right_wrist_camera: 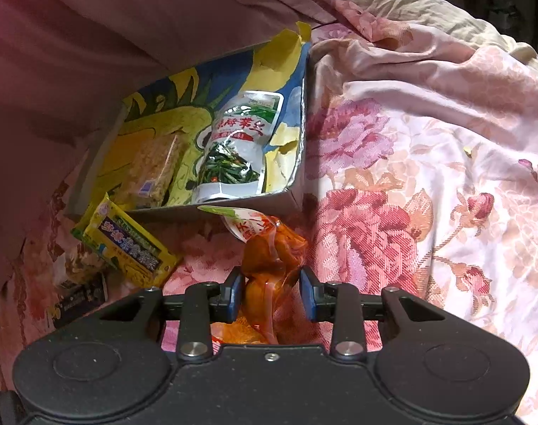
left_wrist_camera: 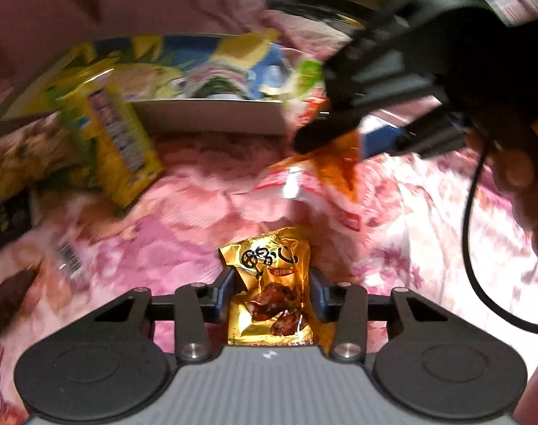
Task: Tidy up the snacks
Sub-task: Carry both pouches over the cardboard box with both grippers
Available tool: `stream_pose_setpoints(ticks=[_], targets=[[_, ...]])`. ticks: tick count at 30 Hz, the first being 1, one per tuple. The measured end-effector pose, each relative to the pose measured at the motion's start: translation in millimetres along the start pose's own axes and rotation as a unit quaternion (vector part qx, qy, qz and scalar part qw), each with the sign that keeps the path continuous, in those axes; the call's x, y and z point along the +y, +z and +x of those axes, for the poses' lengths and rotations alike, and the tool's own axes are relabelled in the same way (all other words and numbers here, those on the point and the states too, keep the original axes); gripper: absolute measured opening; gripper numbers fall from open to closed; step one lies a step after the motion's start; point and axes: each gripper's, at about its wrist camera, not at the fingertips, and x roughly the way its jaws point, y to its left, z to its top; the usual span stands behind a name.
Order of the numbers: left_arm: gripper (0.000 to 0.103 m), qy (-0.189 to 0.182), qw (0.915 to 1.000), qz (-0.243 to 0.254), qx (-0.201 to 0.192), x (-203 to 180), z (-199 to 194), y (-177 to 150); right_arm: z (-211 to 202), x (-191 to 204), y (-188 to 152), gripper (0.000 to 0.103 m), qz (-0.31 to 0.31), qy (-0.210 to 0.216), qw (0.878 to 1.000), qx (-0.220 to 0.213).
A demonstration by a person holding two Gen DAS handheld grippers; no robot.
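While the yellow packet (left_wrist_camera: 125,148) lies at far left on the floral bedspread (left_wrist_camera: 184,212), the left gripper (left_wrist_camera: 270,295) pinches a gold snack pouch (left_wrist_camera: 269,283). Further right, the right gripper (right_wrist_camera: 270,292) clamps an orange snack pouch (right_wrist_camera: 272,255) just before the printed box (right_wrist_camera: 293,184).

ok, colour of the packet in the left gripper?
Gold packet with black characters; clearest in left wrist view.

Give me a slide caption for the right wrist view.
Right gripper holding an orange snack pouch near the snack box.
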Motion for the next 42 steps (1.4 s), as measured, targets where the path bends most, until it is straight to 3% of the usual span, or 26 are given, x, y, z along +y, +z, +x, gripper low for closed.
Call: stream_pose_setpoints(ticks=[9, 16, 22, 27, 30, 34, 42], targets=[[0.046, 0.052, 0.9978, -0.033, -0.024, 11.8, -20.3, -5.3, -10.0, 2.5, 1.5, 0.035, -0.004, 0.028, 0.999, -0.021], [0.046, 0.073, 0.9929, -0.042, -0.084, 15.1, -39.8, 8.9, -28.9, 9.5, 4.2, 0.035, -0.021, 0.064, 0.993, -0.094], [0.046, 0.1, 0.9847, -0.049, -0.133, 21.1, -55.2, 49.0, -35.0, 13.7, 16.6, 0.035, -0.061, 0.056, 0.983, -0.166], [0.046, 0.11, 0.9793, -0.065, -0.157, 32.9, -50.0, 102.3, -32.4, 17.3, 31.3, 0.035, -0.104, 0.04, 0.969, -0.22], [0.046, 0.127, 0.9776, -0.064, -0.155, 36.3, -34.1, 133.1, -28.2, 15.5, 41.6, 0.035, -0.106, 0.032, 0.964, -0.24], [0.046, 0.126, 0.9787, -0.072, -0.145, 45.4, -7.2, 159.3, -14.2, 8.9, 56.5, 0.035, -0.092, 0.028, 0.967, -0.237], [0.046, 0.131, 0.9818, -0.083, -0.11, 60.2, 39.2, 170.8, 14.1, 6.4, 69.5, 0.036, -0.087, 0.016, 0.971, -0.222]])
